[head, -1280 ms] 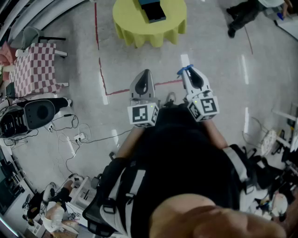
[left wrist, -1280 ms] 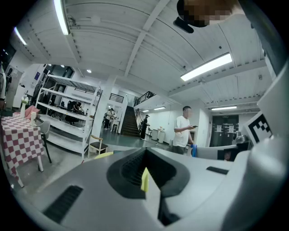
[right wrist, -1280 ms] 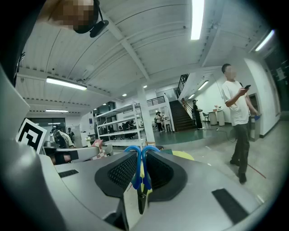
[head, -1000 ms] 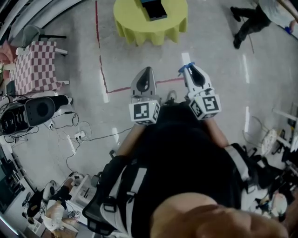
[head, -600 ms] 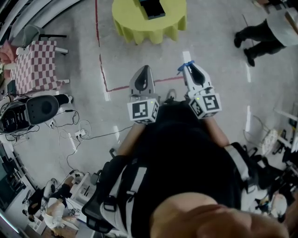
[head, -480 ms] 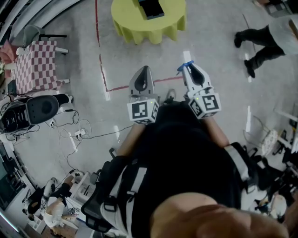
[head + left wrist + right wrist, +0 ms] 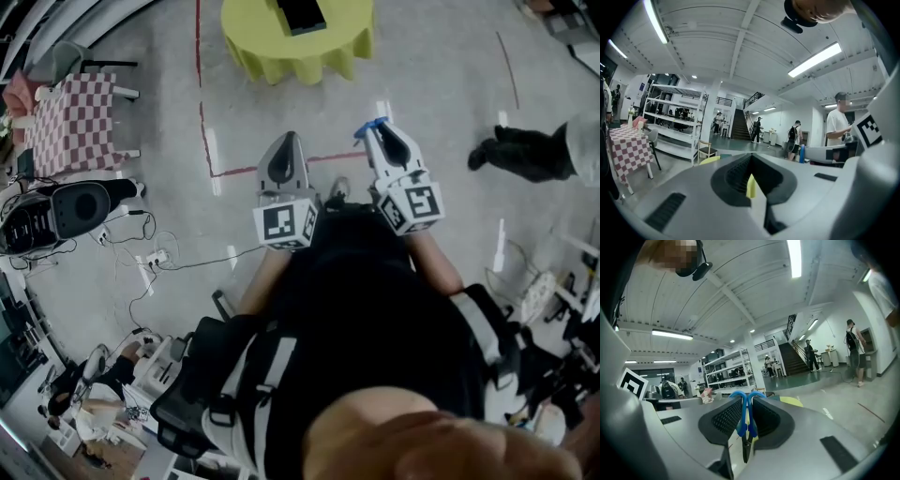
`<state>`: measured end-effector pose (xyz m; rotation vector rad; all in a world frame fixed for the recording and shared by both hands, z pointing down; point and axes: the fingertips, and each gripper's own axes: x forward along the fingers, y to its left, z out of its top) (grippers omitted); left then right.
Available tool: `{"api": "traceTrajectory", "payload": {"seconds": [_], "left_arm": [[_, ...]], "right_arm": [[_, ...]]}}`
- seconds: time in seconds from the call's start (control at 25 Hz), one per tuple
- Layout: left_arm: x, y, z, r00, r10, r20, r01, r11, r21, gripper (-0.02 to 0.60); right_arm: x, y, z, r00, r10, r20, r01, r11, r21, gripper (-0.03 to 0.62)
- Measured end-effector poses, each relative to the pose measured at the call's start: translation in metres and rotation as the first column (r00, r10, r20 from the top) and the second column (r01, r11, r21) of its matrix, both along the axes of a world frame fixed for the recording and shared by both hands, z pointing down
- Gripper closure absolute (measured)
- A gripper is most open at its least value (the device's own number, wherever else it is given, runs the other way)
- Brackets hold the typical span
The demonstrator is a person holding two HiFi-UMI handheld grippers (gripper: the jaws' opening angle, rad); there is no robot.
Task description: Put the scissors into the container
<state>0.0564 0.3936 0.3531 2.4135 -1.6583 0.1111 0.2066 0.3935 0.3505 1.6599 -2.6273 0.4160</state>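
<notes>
Blue-handled scissors (image 7: 745, 420) are clamped between the jaws of my right gripper (image 7: 747, 397), handle loops up at the jaw tips and blades pointing back. In the head view the blue handles (image 7: 373, 126) stick out of the right gripper (image 7: 378, 131), held at chest height over the floor. My left gripper (image 7: 287, 141) hangs beside it, shut with nothing in it (image 7: 751, 161). A dark container (image 7: 302, 12) sits on a round table with a yellow cloth (image 7: 272, 47), ahead of both grippers and well apart from them.
A checkered-cloth table (image 7: 66, 117) and a black machine (image 7: 80, 208) stand at the left, with cables (image 7: 155, 258) across the floor. Red tape lines (image 7: 202, 103) mark the floor. A walking person's legs (image 7: 525, 155) are at the right. Shelving (image 7: 670, 122) lines the hall.
The person at the right has walked from the far top right to nearer on the right. The yellow table has slid slightly up in view. Both grippers hold the same pose.
</notes>
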Motion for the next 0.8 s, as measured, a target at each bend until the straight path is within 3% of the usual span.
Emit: {"api": "traceTrajectory", "payload": {"seconds": [0.44, 0.8], "left_arm": [[0.001, -0.029, 0.020, 1.000, -0.011, 0.029, 0.011, 1.000, -0.028, 0.584], [0.005, -0.099, 0.019, 1.000, -0.013, 0.014, 0.013, 1.000, -0.023, 0.584]], "right_arm": [[-0.001, -0.033, 0.011, 1.000, -0.013, 0.004, 0.013, 1.000, -0.012, 0.525], [-0.002, -0.098, 0.019, 1.000, -0.015, -0.001, 0.015, 0.999, -0.035, 0.525]]}}
